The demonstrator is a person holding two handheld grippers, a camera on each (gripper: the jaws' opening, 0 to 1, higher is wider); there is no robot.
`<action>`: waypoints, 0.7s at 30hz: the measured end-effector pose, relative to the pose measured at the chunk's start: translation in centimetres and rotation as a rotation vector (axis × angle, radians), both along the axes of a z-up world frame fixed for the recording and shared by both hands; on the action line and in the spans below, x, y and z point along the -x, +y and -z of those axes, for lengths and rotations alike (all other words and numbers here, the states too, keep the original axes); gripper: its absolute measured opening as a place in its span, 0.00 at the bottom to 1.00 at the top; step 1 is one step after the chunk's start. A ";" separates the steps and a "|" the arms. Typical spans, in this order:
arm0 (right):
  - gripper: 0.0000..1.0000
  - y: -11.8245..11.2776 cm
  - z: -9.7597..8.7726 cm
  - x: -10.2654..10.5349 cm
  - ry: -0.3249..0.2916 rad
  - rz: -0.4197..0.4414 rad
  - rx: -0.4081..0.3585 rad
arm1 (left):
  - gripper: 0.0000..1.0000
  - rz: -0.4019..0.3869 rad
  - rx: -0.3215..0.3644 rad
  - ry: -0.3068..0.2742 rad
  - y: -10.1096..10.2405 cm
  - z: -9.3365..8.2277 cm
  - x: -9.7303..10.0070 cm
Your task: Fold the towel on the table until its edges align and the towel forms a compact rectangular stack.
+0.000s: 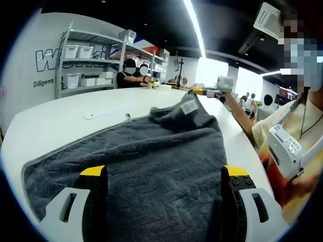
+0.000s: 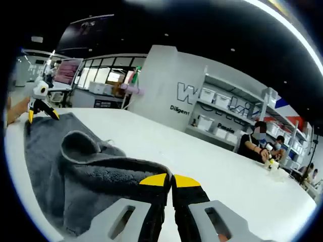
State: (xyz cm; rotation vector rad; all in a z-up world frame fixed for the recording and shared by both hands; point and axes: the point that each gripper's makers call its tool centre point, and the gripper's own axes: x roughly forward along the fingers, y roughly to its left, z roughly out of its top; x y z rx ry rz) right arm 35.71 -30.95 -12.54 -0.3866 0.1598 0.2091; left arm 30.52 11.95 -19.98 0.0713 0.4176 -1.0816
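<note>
A dark grey towel (image 1: 151, 151) lies spread on the white table (image 1: 65, 121). In the left gripper view my left gripper (image 1: 165, 174) stands open, its yellow-tipped jaws wide apart just above the towel's near end with nothing between them. The towel's far end is bunched and lifted, with a white label (image 1: 188, 107) showing, and my right gripper (image 1: 198, 92) holds it there. In the right gripper view my right gripper (image 2: 170, 180) is shut on a raised fold of the towel (image 2: 65, 171). The left gripper (image 2: 43, 115) shows small at the towel's far end.
A thin white strip (image 1: 103, 114) lies on the table left of the towel. People (image 1: 132, 74) sit at the table's far end before metal shelves (image 1: 86, 60) of white bins. The person (image 1: 298, 126) holding the grippers stands along the table's right edge.
</note>
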 end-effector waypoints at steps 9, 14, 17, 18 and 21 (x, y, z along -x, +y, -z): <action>0.00 -5.7 0.4 4.0 0.005 0.218 0.156 | 0.91 -0.001 -0.007 0.005 0.1 0.2 -0.1; 0.00 -8.0 0.7 6.1 0.027 0.314 0.217 | 0.91 0.000 -0.006 0.008 0.0 0.3 -0.1; 0.00 -9.0 1.1 7.4 0.048 0.370 0.261 | 0.91 -0.001 -0.006 0.009 0.1 0.3 -0.2; 0.00 -9.3 1.4 8.0 0.060 0.390 0.277 | 0.91 0.000 -0.007 0.009 0.1 0.3 -0.2; 0.00 -9.4 2.4 9.1 0.094 0.411 0.290 | 0.91 0.000 -0.008 0.012 0.2 0.4 -0.3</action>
